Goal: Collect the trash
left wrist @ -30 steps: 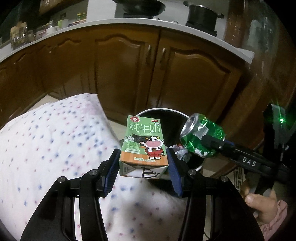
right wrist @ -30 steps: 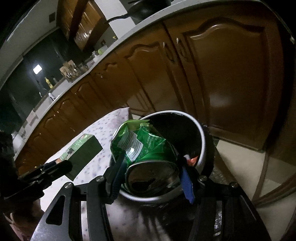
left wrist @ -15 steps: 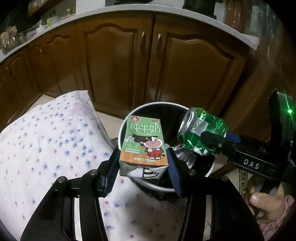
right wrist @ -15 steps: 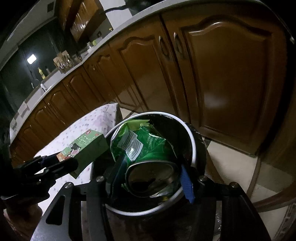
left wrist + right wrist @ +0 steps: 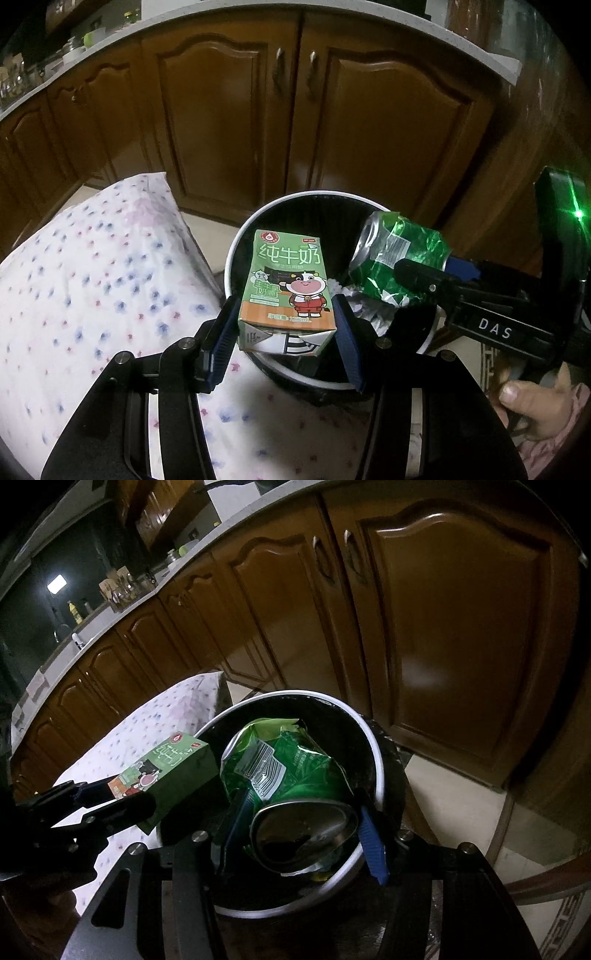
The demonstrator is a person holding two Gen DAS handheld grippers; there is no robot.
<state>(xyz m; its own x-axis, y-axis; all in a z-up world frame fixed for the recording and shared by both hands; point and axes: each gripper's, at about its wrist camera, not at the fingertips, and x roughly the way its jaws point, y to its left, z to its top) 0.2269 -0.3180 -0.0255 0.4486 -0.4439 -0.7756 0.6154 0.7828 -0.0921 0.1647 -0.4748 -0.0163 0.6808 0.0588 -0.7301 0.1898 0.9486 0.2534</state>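
Left wrist view: our left gripper (image 5: 286,328) jaws clamp the carton (image 5: 286,291) upright over the bin (image 5: 236,254); at 3 o'clock, right gripper (image 5: 299,823) jaws grip a can (image 5: 291,775), its long axis away from us. Cabinets (image 5: 229,110) stand behind.

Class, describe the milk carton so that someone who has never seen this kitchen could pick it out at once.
Start at the brown cabinet doors; below them stands a round white-rimmed bin. The milk carton is held over it in the left gripper. Unlike the crushed green can beside it, it is boxy, with a cartoon cow.
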